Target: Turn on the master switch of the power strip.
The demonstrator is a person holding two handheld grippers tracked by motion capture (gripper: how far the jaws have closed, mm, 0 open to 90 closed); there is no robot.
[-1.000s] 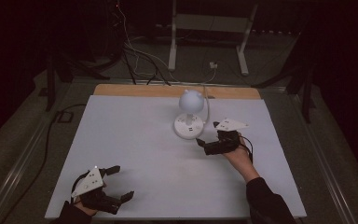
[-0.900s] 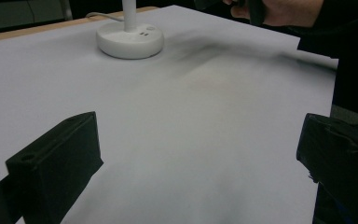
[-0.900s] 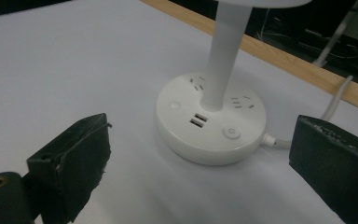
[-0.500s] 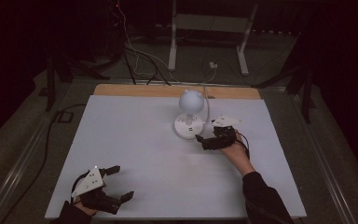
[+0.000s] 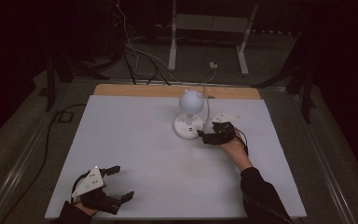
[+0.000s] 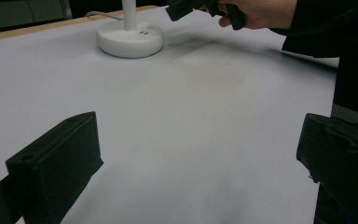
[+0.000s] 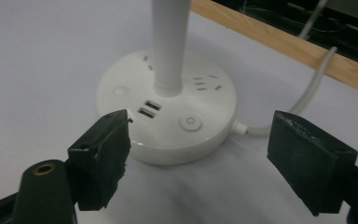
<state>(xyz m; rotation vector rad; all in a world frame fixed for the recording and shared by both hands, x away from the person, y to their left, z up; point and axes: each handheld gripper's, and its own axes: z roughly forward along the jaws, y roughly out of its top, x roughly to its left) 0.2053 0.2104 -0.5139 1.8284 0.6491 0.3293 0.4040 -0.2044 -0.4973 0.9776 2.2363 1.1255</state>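
A dim room with loose cables on the floor surrounds a white table [image 5: 135,154], and toward its far middle stands a white desk lamp [image 5: 189,116], its round base bearing sockets, two USB ports and a power button [image 7: 189,122]. The right gripper [image 5: 213,136] sits just beside that base with nothing between its jaws, which have just been closing partway, so pressing or gripping looks not yet done. The left gripper [image 5: 113,183] rests gaping and empty, well apart at the near edge.

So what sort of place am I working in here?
Probably a lab or recording workshop: a bare white table with a wooden edge, loose cables on the dark floor, and a white metal stand behind. A white round-based desk lamp is the workpiece.
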